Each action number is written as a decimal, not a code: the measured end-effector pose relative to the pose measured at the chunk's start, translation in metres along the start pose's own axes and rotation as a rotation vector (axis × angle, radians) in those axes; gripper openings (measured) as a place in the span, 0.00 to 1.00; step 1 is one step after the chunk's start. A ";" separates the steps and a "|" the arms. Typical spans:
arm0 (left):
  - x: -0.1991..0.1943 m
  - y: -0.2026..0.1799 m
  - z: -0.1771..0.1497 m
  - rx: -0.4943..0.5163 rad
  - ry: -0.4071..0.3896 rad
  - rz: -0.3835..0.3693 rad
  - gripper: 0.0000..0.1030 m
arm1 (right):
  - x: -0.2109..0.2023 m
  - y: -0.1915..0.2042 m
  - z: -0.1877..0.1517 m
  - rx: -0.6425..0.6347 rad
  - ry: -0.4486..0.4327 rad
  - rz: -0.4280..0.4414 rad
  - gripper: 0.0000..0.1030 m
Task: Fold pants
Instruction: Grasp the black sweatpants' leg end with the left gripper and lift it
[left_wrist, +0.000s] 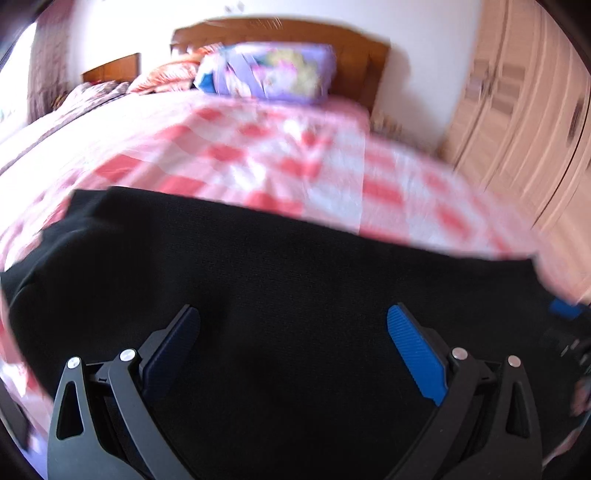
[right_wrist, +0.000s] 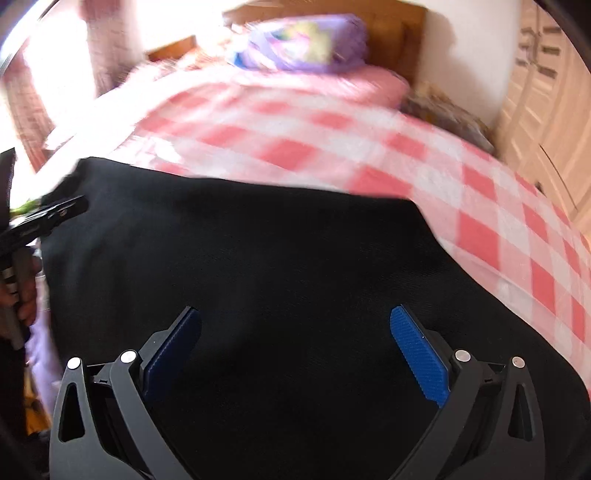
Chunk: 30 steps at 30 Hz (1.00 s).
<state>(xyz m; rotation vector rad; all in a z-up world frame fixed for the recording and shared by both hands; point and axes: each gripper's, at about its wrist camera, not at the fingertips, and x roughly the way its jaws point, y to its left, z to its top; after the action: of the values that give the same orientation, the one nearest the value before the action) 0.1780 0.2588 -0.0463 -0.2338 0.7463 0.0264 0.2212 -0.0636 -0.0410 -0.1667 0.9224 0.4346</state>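
Our left gripper (left_wrist: 293, 325) and right gripper (right_wrist: 295, 325) frame the foreground, each with its jaws spread wide and nothing between the blue pads (left_wrist: 415, 354). Directly beneath and ahead of both pairs of jaws we see the black pants (right_wrist: 258, 266) spread flat on the bed's pink-and-white checked sheet (left_wrist: 258, 158), the dark cloth filling the gap between the fingers in both wrist views. Beyond the pants a purple pillow (left_wrist: 269, 72) rests against the wooden headboard (left_wrist: 365, 55), with a pale wardrobe (left_wrist: 524, 110) at right.
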 end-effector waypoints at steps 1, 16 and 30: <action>-0.018 0.012 -0.001 -0.043 -0.051 -0.028 0.98 | -0.005 0.007 -0.002 -0.023 -0.013 0.010 0.96; -0.056 0.238 -0.016 -0.689 -0.067 -0.363 0.98 | 0.016 0.021 -0.019 -0.020 0.023 -0.015 0.96; -0.017 0.257 0.004 -0.685 -0.037 -0.325 0.91 | 0.019 0.026 -0.021 -0.029 0.034 -0.042 0.96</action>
<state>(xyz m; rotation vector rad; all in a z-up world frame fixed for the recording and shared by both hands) 0.1411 0.5107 -0.0836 -1.0025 0.6335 -0.0237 0.2042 -0.0415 -0.0675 -0.2198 0.9447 0.4069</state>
